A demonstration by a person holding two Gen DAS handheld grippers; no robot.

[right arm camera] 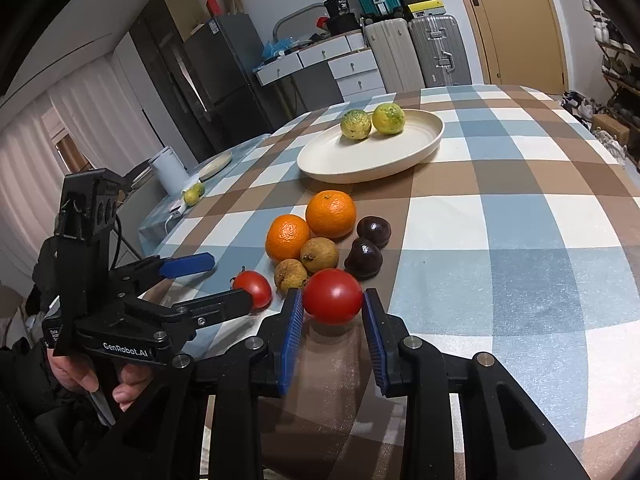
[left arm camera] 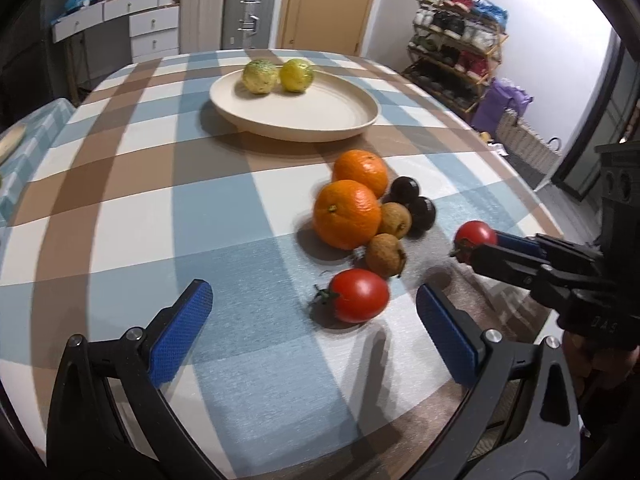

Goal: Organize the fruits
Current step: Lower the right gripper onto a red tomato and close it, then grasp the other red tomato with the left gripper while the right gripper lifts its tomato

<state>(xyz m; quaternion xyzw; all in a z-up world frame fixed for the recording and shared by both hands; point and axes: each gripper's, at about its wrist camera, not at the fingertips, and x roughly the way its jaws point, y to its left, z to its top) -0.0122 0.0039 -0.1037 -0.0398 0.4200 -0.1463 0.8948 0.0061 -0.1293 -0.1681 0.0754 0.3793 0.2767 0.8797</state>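
- The held tomato (right arm camera: 333, 296) is round and glossy red, with no clear long axis; seen from the left wrist, its green stem end faces the left side of that picture, toward the fruit pile.
- The right tool (right arm camera: 333, 312) is closed on this tomato, one blue pad pressing each side, and the fruit sits at the pad tips, above the checked tabletop (right arm camera: 520, 220).
- The second tomato (left arm camera: 359, 295) lies on the tabletop with its stem pointing left in the left wrist view, roughly sideways across that tool's line.
- The left tool (left arm camera: 314, 308) stands wide open, gripping nothing; the second tomato lies between its blue pads, nearer the right-hand one, touching neither as far as can be told.
- Just beyond the tomatoes lie two oranges (right arm camera: 310, 224), two brown longan-like fruits (right arm camera: 306, 262) and two dark, shiny fruits (right arm camera: 368, 246), bunched close together.
- Farther back, a cream plate (right arm camera: 400, 160) holds two yellow-green citrus fruits (right arm camera: 372, 122) side by side near its far rim.
- A hand (right arm camera: 86, 378) grips the left tool's handle.
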